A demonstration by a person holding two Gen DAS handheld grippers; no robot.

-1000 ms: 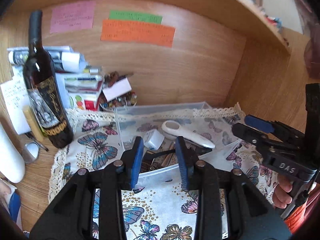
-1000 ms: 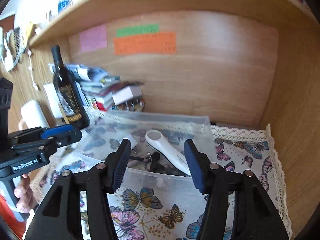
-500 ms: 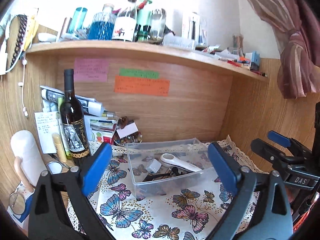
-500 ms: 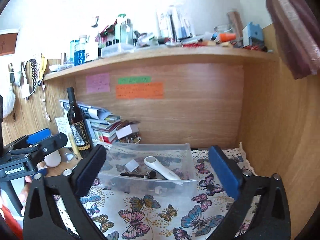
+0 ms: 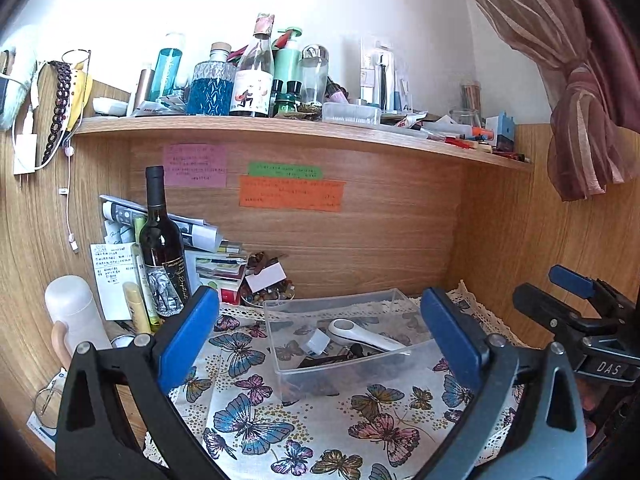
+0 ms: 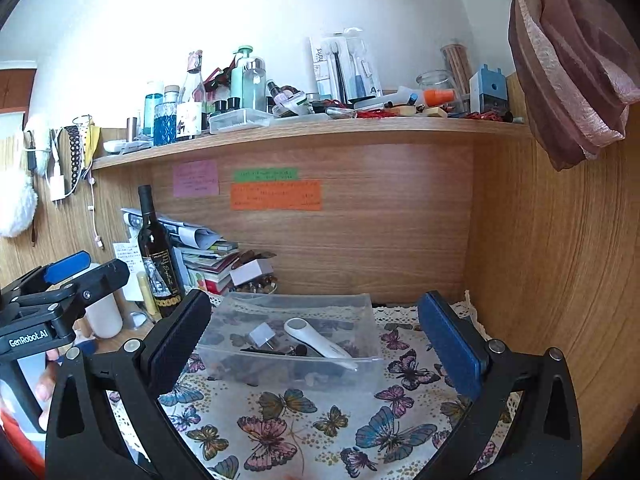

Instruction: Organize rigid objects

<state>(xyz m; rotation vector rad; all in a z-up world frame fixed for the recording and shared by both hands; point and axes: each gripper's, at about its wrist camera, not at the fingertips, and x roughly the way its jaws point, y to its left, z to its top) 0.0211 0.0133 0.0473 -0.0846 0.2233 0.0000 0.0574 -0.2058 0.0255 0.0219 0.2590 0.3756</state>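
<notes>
Through my left wrist camera, my left gripper [image 5: 320, 336] has its fingers [image 5: 188, 336] spread wide and holding nothing. Between them, farther off, a clear plastic bin [image 5: 348, 364] sits on a butterfly-print cloth [image 5: 256, 420] that covers the tabletop. Inside the bin lie a white handheld device [image 5: 362, 334], a small white cube plug [image 5: 316, 342] just beside it, and some dark small items I cannot make out. To the left of the bin, a dark wine bottle [image 5: 162, 248] stands upright in front of a stack of papers and books [image 5: 212, 256], and a white cylinder [image 5: 74, 316] stands farther left. A wooden shelf [image 5: 304, 130] above carries bottles and clutter. At the right edge I see my right gripper [image 5: 576, 300] from the side, near the cloth's lace border.

Through my right wrist camera, my right gripper [image 6: 320, 336] also has its fingers [image 6: 448, 344] spread wide with nothing between them. The bin [image 6: 296, 344] lies ahead, centred between the fingers, apart from both pads. The white device [image 6: 316, 342] rests diagonally in it, with the cube plug [image 6: 260, 336] to its left. The wine bottle [image 6: 156, 256] stands behind and to the left of the bin. My left gripper [image 6: 76, 276] shows at the left edge, held in a hand [image 6: 44, 388].
</notes>
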